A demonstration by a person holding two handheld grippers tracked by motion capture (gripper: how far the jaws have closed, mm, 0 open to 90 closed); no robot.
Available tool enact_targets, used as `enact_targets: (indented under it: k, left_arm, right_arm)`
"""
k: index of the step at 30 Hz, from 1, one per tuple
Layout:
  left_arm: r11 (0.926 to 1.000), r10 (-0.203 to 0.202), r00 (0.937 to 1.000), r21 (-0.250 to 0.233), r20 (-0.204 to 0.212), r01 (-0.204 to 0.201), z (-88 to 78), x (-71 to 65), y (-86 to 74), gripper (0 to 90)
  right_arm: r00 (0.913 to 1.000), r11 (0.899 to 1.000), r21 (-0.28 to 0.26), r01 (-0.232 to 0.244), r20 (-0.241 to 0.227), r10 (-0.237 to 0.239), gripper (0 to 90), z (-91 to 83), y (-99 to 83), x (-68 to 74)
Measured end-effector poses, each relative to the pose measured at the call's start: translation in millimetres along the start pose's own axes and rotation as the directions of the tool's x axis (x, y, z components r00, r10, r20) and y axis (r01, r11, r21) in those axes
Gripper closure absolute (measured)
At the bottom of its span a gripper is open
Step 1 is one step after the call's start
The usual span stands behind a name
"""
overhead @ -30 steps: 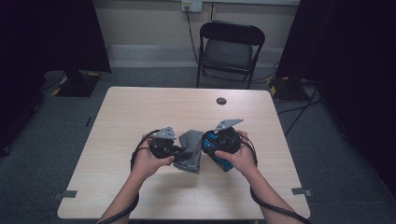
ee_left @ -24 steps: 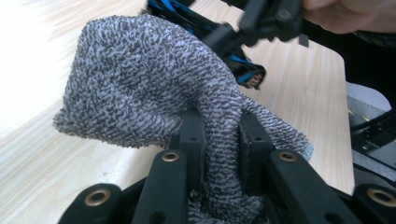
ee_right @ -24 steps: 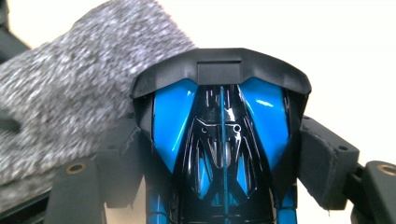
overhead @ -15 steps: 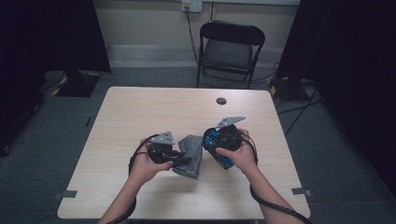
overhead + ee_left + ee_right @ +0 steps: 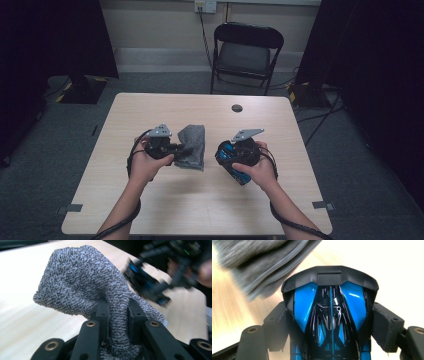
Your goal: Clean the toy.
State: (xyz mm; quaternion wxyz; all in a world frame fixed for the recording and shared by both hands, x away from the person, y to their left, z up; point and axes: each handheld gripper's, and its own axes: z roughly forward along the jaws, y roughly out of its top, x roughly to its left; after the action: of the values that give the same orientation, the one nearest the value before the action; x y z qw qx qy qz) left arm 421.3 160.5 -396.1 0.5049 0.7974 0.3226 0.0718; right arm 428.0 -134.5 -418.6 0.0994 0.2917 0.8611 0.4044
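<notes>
work: wiping the blue-and-black toy car (image 5: 233, 161) with the grey knit cloth (image 5: 192, 145), by the look of it
left hand-held gripper (image 5: 186, 148): clamped tight on a bunched fold of cloth, held clear of the car, mid-bench
right hand-held gripper (image 5: 227, 159): jaws wide around the car body, pads on both flanks, just right of centre
progress: cloth and car apart; can't tell if more wiping is due
left to do: likely set both down
bench (image 5: 150, 210): pale wood, small dark disc (image 5: 237, 108) near far edge
room: grey carpet, folding chair (image 5: 245, 52) beyond far edge, dark drapes

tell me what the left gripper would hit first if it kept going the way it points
Probably the blue and black toy car held in the right gripper. The left gripper points that way, clamped on the grey knitted cloth; depth is unclear.
</notes>
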Motion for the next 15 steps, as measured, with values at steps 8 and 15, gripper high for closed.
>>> enact_targets:
  k: [8, 15]
  left_arm:
    - [0.9996, -0.024, 0.9984, -0.018, -0.05, 0.023, 16.4, 4.4, 13.6, 74.8]
    - [0.9992, -0.031, 0.9986, -0.025, -0.042, 0.03, 34.5, -1.7, 15.9, 74.8]
  right_arm:
    - [0.9991, 1.0, -0.004, 0.022, -0.036, -0.022, 25.3, 5.3, -0.1, 12.5]
    - [0.9969, 0.999, -0.004, 0.04, -0.068, -0.04, 25.3, 8.9, 1.5, 21.3]
